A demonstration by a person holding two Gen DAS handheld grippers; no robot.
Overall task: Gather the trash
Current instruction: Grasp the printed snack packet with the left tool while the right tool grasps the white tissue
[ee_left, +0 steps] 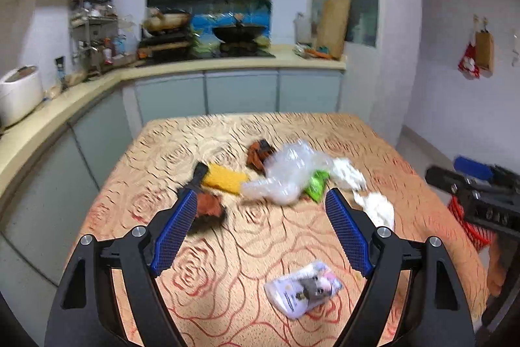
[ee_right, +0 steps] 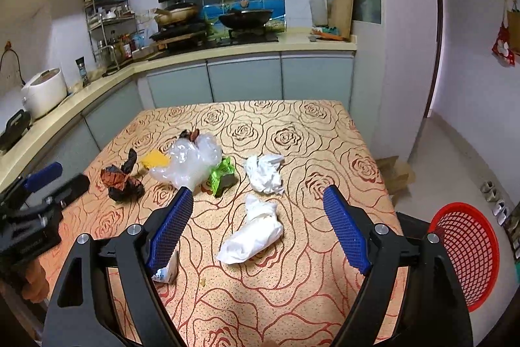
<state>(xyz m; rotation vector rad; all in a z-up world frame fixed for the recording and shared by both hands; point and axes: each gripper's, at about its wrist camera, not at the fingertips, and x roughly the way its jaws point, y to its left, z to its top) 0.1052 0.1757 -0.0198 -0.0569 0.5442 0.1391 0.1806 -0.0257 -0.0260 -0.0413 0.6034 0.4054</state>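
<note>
Both grippers hover over the worktop [ee_right: 292, 126] with jaws spread wide and nothing between them. The left gripper [ee_left: 261, 200] faces a clear plastic bag [ee_left: 289, 171] at mid-worktop, with a yellow wrapper [ee_left: 224, 179] beside it. The right gripper [ee_right: 258, 197] faces a crumpled white tissue [ee_right: 253, 236] nearer the front edge. A red basket [ee_right: 468, 252] sits past the worktop's right edge.

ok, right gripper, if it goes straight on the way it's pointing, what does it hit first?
Likely the crumpled white tissue wad on the rose-patterned tablecloth, which lies between the open right gripper fingers. Depth is unclear.
</note>
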